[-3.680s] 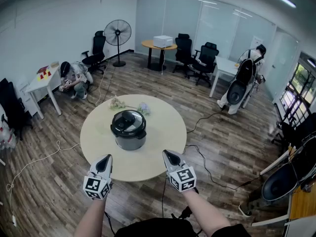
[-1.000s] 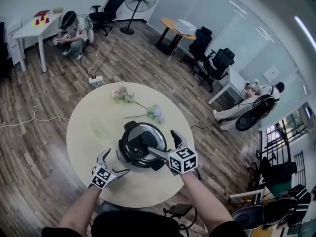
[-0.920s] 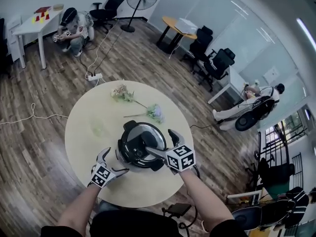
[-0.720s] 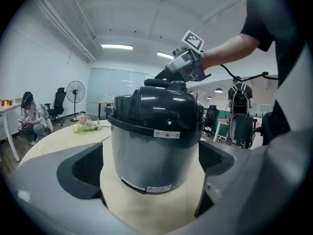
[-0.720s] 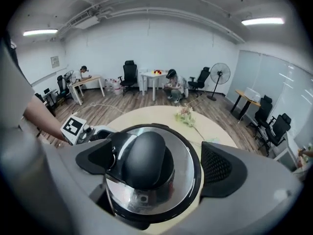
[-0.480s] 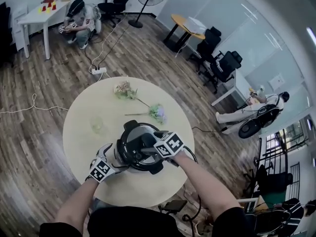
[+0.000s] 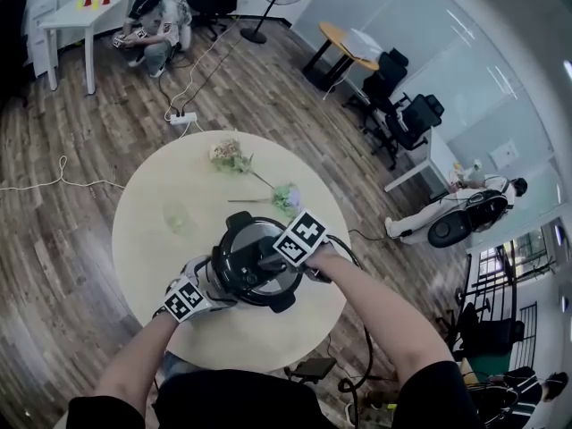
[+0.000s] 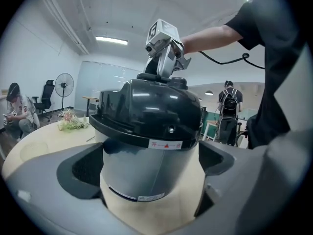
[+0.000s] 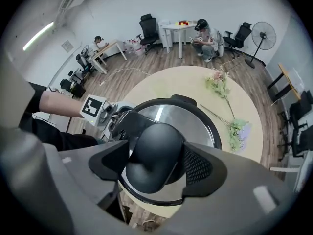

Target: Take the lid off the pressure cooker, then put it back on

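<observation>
A dark grey pressure cooker stands on a round pale table, its black lid in place. My right gripper points steeply down over the lid. Its jaws are closing, and both pads meet the lid's black handle between them. My left gripper lies level at the cooker's near left side. Its jaws stand wide on either side of the cooker's body, with small gaps at both pads. In the left gripper view the right gripper stands on top of the lid.
Two flower sprigs lie on the far part of the table, and a clear glass stands at its left. A person crouches by a white table far left. Office chairs, a fan and floor cables surround the table.
My right gripper has tipped down and dropped onto the lid's top, its jaws narrowing round the handle. My left gripper has moved in against the cooker's side.
</observation>
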`<state>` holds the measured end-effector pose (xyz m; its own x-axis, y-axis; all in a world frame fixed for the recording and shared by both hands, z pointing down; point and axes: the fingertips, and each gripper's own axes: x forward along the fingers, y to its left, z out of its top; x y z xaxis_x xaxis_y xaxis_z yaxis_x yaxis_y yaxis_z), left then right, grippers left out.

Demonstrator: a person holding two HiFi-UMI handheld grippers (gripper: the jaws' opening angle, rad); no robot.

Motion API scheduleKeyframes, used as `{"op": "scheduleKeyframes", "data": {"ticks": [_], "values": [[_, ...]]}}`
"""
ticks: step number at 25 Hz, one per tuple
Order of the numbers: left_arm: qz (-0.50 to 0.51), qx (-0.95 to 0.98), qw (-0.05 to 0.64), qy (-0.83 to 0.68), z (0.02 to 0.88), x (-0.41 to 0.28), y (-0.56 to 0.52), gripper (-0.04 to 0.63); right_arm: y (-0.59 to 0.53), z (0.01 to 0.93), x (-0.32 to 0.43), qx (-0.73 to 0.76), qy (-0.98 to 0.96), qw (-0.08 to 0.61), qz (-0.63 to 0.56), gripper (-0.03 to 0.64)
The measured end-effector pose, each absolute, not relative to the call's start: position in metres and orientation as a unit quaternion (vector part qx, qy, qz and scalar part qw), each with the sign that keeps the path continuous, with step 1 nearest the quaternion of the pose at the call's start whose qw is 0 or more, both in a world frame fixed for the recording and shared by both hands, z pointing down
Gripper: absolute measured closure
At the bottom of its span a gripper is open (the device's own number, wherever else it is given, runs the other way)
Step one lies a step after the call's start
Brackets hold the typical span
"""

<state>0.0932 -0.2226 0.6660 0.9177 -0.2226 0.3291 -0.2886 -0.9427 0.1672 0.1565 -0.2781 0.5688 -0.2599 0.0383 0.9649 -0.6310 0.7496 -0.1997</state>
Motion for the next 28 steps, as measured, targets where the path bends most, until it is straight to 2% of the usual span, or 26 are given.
{"op": "scheduleKeyframes", "data": {"ticks": [11, 18, 24, 28], "values": [[0.144, 0.974, 0.107, -0.141, 0.664, 0.096, -0.224, 0.008, -0.280, 0.571, 0.161, 0.223, -0.676, 0.614, 0.341, 0.293], [0.143, 0.974, 0.107, -0.141, 0.664, 0.096, -0.224, 0.007, -0.289, 0.573, 0.163, 0.305, -0.623, 0.572, 0.438, 0.334], [0.142, 0.974, 0.109, -0.141, 0.663, 0.096, -0.224, 0.007, -0.289, 0.573, 0.165, 0.338, -0.584, 0.563, 0.477, 0.336], [0.139, 0.974, 0.109, -0.143, 0.663, 0.096, -0.225, 0.006, -0.291, 0.573, 0.169, 0.370, -0.557, 0.533, 0.518, 0.334]]}}
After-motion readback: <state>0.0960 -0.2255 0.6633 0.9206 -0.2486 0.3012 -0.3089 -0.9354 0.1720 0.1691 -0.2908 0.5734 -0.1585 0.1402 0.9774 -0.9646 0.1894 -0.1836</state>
